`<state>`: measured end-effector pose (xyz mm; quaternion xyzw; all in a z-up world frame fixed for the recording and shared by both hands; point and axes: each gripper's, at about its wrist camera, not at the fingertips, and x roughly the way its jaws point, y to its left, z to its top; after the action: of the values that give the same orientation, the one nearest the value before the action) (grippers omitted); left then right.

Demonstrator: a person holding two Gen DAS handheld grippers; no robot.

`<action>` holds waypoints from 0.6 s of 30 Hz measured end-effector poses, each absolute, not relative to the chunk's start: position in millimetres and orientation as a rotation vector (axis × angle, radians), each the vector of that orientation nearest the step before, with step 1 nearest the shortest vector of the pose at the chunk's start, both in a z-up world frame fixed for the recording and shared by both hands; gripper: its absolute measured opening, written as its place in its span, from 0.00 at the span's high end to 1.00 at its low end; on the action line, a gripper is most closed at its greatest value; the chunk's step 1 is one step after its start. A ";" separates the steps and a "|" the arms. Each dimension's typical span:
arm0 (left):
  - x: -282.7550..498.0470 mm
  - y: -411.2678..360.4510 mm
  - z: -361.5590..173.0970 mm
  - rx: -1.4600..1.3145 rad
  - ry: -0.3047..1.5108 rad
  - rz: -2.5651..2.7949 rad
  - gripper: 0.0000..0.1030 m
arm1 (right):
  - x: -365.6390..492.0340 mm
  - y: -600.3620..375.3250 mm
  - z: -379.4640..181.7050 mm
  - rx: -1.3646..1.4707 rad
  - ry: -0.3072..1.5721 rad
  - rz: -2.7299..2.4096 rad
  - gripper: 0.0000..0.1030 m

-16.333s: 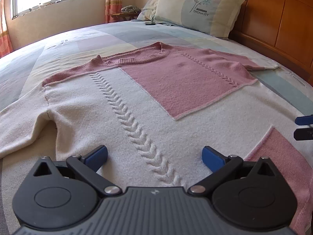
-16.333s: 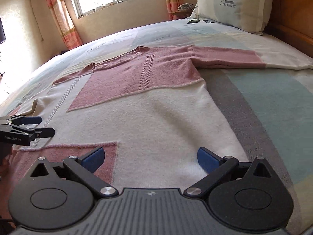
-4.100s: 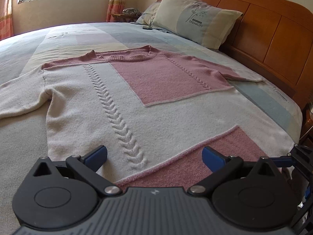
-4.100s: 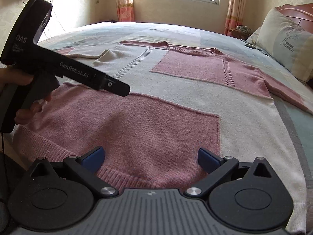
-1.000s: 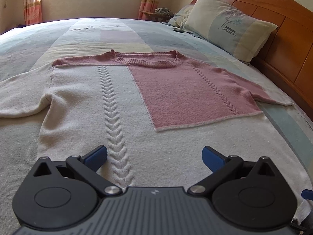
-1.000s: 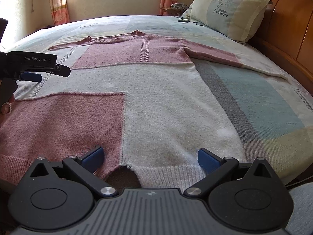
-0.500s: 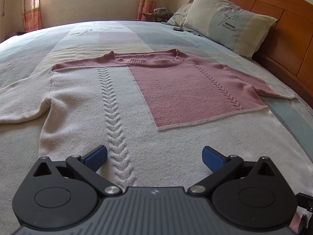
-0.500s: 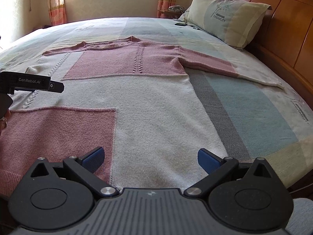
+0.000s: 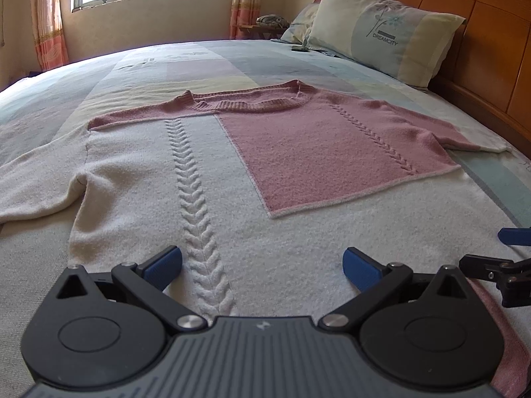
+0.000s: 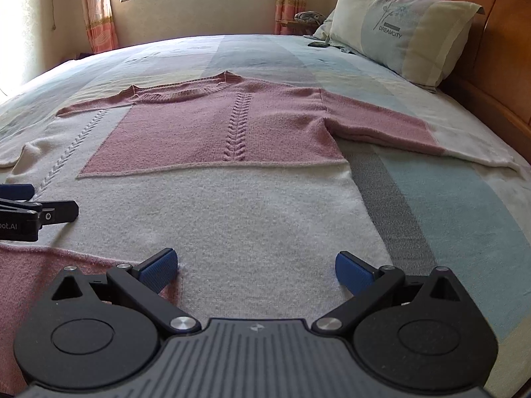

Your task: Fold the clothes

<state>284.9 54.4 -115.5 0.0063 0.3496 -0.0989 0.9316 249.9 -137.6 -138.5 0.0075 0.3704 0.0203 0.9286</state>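
Both claws, left claw (image 9: 262, 262) and right claw (image 10: 254, 267), have moved in low over the sweater (image 9: 232, 179) spread flat on the bed (image 10: 448, 199), jaws apart and empty, so the first fold has likely not begun.

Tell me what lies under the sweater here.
The sweater lies spread flat on the bed's pastel patchwork bedspread, which shows around it on all sides. What is directly beneath the knit is covered and cannot be seen.
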 end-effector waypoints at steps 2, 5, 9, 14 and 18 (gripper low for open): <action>283.4 53.1 -116.7 0.025 0.709 -0.202 0.01 | 242.6 -143.3 -142.2 0.050 0.725 0.051 0.00; 281.6 53.1 -116.4 0.026 0.707 -0.205 0.01 | 248.4 -142.5 -138.5 0.052 0.776 0.048 0.00; 279.4 56.3 -115.7 0.003 0.700 -0.213 0.01 | 245.5 -142.7 -139.4 0.035 0.770 0.064 0.00; 284.4 66.6 -104.7 -0.078 0.727 -0.239 0.00 | 244.0 -149.8 -130.5 0.078 0.812 0.106 0.00; 310.6 104.0 -69.6 -0.230 0.717 -0.207 0.01 | 239.0 -162.2 -121.0 0.195 0.837 0.190 0.00</action>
<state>310.6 104.0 -69.6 -0.1120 0.3494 -0.1011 0.9247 239.0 -162.2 -121.0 0.0941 0.4053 0.0922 0.9047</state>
